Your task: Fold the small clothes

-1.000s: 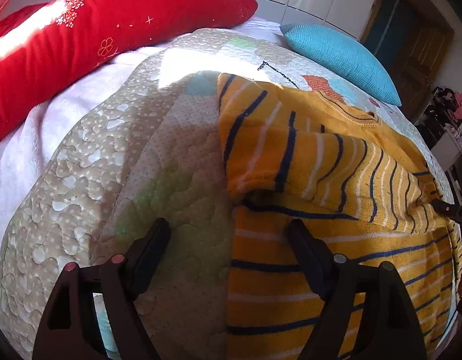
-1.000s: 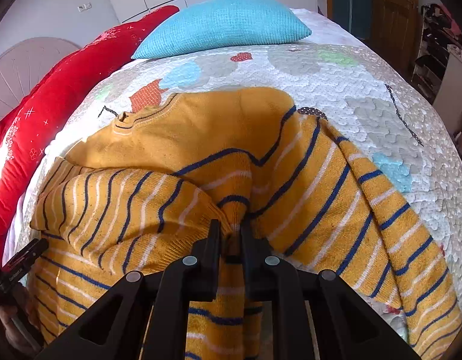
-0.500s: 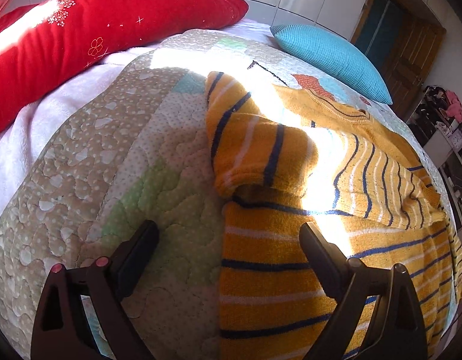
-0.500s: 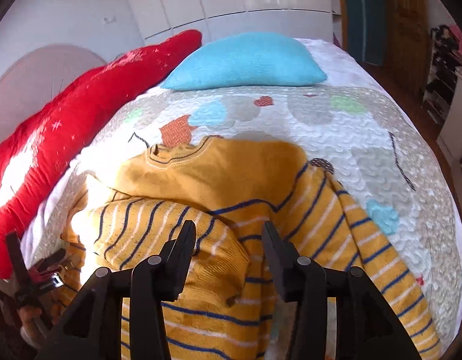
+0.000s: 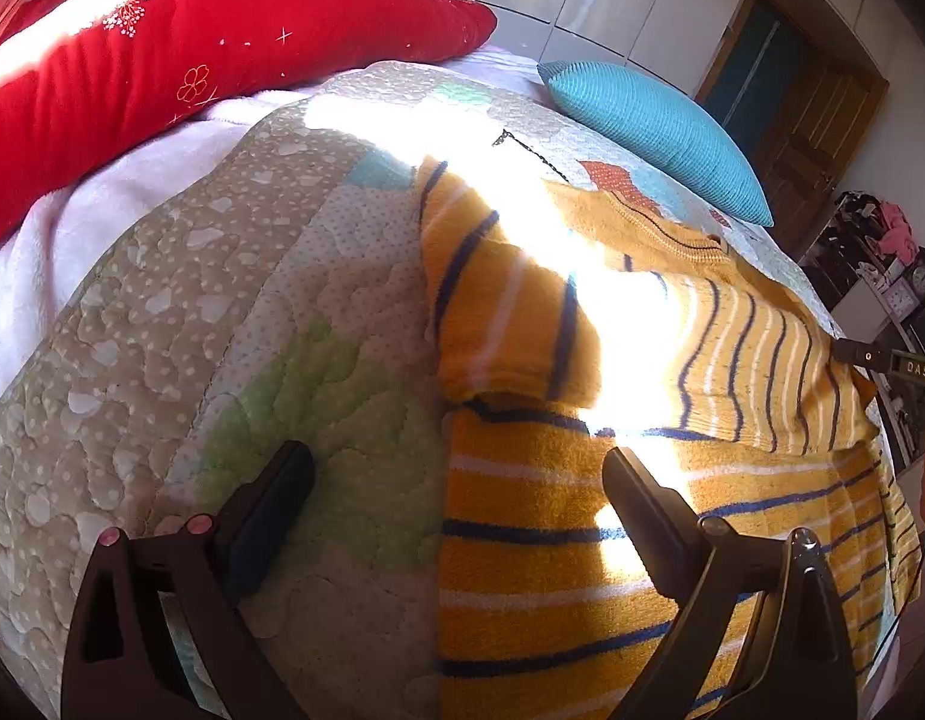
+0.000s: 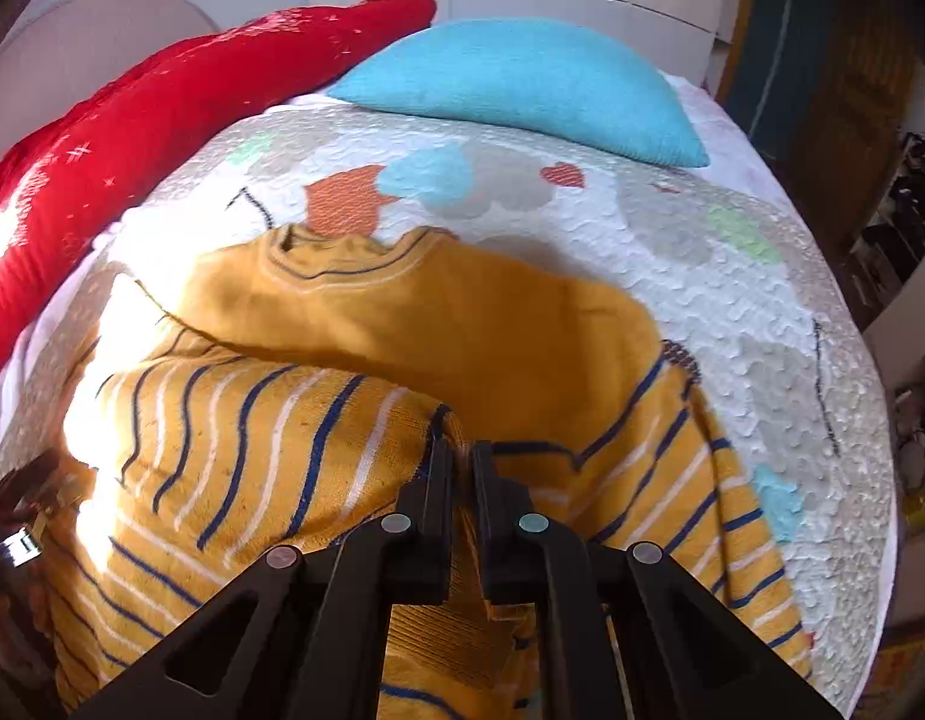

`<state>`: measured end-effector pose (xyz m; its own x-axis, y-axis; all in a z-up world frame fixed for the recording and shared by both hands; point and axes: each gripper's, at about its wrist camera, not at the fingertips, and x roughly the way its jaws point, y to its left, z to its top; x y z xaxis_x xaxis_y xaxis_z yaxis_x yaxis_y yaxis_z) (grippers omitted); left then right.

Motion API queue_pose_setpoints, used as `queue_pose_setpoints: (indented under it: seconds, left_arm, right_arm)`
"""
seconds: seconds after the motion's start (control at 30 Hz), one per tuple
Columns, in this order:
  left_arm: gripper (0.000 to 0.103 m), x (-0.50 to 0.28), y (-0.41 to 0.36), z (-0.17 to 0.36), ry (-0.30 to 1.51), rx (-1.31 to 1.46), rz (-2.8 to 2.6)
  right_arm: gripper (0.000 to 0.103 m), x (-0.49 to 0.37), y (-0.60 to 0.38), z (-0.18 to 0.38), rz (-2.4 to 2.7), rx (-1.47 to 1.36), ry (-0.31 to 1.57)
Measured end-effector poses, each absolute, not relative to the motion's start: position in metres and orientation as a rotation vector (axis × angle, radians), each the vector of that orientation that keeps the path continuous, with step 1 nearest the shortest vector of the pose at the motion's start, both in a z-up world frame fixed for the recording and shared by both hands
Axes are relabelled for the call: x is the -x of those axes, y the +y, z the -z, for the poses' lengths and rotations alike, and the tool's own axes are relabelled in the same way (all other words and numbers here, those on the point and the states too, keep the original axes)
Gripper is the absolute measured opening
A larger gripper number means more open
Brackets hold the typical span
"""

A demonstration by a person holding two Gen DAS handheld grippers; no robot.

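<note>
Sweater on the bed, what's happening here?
A person with a gripper in each hand is folding a yellow striped sweater on a quilted bed. The right gripper has just closed and pinches the fabric at a folded-in sleeve. The left gripper is wide open over the sweater's edge, holding nothing.

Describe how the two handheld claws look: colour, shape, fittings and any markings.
Left claw: black plastic frame with triangular cut-outs, flat dark fingers, pink round caps on one side, grey ones on the other. Right claw: the same black frame, four grey round fasteners; seen from the left wrist camera, one part of it carries the label "DAS".
</note>
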<state>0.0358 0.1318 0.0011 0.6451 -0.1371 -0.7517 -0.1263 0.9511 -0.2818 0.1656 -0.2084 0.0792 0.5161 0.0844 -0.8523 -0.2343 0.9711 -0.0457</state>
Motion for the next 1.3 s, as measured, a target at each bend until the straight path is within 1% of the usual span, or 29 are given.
queue_pose_setpoints:
  seconds: [0.1, 0.13, 0.23, 0.27, 0.37, 0.47, 0.63, 0.7, 0.8, 0.87, 0.9, 0.93, 0.97, 1.07, 1.17, 1.2, 1.3]
  left_arm:
    - [0.096, -0.036, 0.130, -0.001, 0.876, 0.319, 0.003]
    - [0.096, -0.036, 0.130, -0.001, 0.876, 0.319, 0.003]
    - [0.097, -0.035, 0.131, -0.001, 0.870, 0.330, 0.007]
    - [0.097, -0.034, 0.132, -0.001, 0.868, 0.334, 0.010]
    - [0.097, -0.034, 0.132, -0.002, 0.863, 0.341, 0.013]
    - [0.097, -0.033, 0.134, -0.002, 0.855, 0.359, 0.022]
    - [0.097, -0.031, 0.136, -0.002, 0.845, 0.383, 0.033]
    - [0.097, -0.031, 0.136, -0.003, 0.845, 0.387, 0.034]
    - [0.097, -0.032, 0.136, -0.003, 0.845, 0.388, 0.034]
    - [0.097, -0.032, 0.137, -0.002, 0.844, 0.393, 0.037]
    - [0.097, -0.032, 0.138, -0.003, 0.843, 0.397, 0.039]
    - [0.097, -0.031, 0.138, -0.002, 0.842, 0.400, 0.040]
    - [0.097, -0.031, 0.138, -0.003, 0.841, 0.402, 0.041]
    - [0.097, -0.032, 0.137, -0.003, 0.846, 0.394, 0.036]
    - [0.097, -0.033, 0.134, -0.003, 0.858, 0.372, 0.023]
    - [0.097, -0.033, 0.133, -0.004, 0.862, 0.362, 0.017]
    - [0.098, -0.034, 0.129, -0.004, 0.877, 0.324, -0.006]
  right_arm:
    - [0.012, -0.182, -0.208, -0.059, -0.103, 0.244, 1.087]
    - [0.013, -0.181, -0.206, -0.060, -0.094, 0.255, 1.082]
    - [0.018, -0.163, -0.190, -0.086, -0.108, 0.249, 0.956]
    - [0.018, -0.158, -0.181, -0.094, -0.146, 0.235, 0.934]
    - [0.018, -0.153, -0.138, -0.105, -0.294, 0.202, 0.936]
    - [0.018, -0.161, -0.088, -0.088, -0.446, 0.130, 1.021]
    - [0.018, -0.186, -0.022, -0.020, -0.487, 0.036, 1.200]
    - [0.019, -0.188, -0.019, -0.017, -0.460, -0.007, 1.145]
    - [0.019, -0.183, -0.029, -0.026, -0.451, -0.011, 1.193]
    - [0.022, -0.168, -0.058, -0.048, -0.417, -0.041, 1.175]
    - [0.025, -0.156, -0.079, -0.062, -0.408, -0.080, 1.130]
    - [0.033, -0.140, -0.105, -0.074, -0.393, -0.115, 1.085]
    - [0.036, -0.122, -0.134, -0.084, -0.375, -0.143, 1.053]
    - [0.036, -0.057, -0.225, -0.096, -0.280, -0.197, 0.983]
    - [0.037, 0.014, -0.325, -0.096, -0.118, -0.247, 0.942]
    - [0.041, 0.037, -0.357, -0.095, -0.052, -0.269, 0.938]
    - [0.042, 0.098, -0.442, -0.088, 0.114, -0.334, 0.934]
